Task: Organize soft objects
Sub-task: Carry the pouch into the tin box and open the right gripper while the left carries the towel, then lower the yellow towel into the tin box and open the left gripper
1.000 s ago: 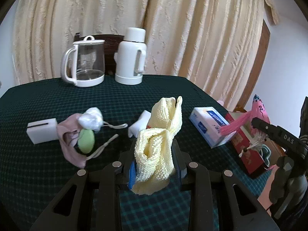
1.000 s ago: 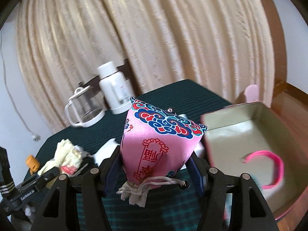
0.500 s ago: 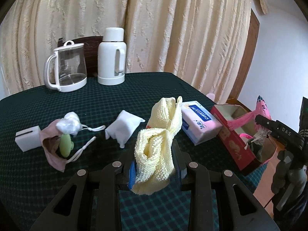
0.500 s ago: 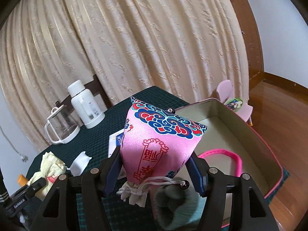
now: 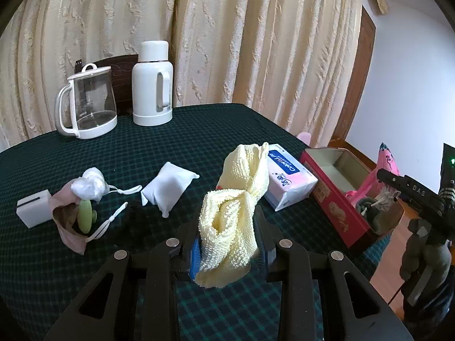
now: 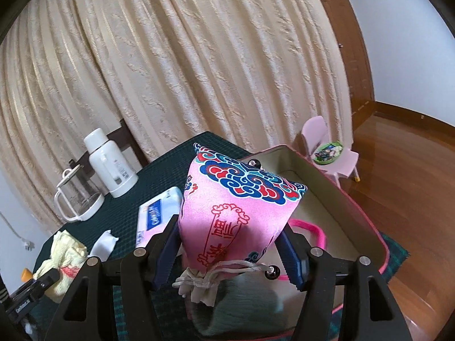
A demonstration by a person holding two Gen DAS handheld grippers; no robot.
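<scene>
cream curtains hang behind a dark green checked table (image 5: 199, 142). from left to right on it: a white block (image 5: 32, 211), a pink mask (image 5: 68, 227), a white pouch (image 5: 167, 186), then the left gripper (image 5: 229, 245), its fingers clamped on a yellow towel (image 5: 233, 218) held above the cloth. beside it lie a tissue pack (image 5: 290, 179) and an open red box (image 5: 335, 207). over that box the right gripper (image 6: 231, 253) grips a pink drawstring bag (image 6: 236, 213), fingers pressed to its sides
</scene>
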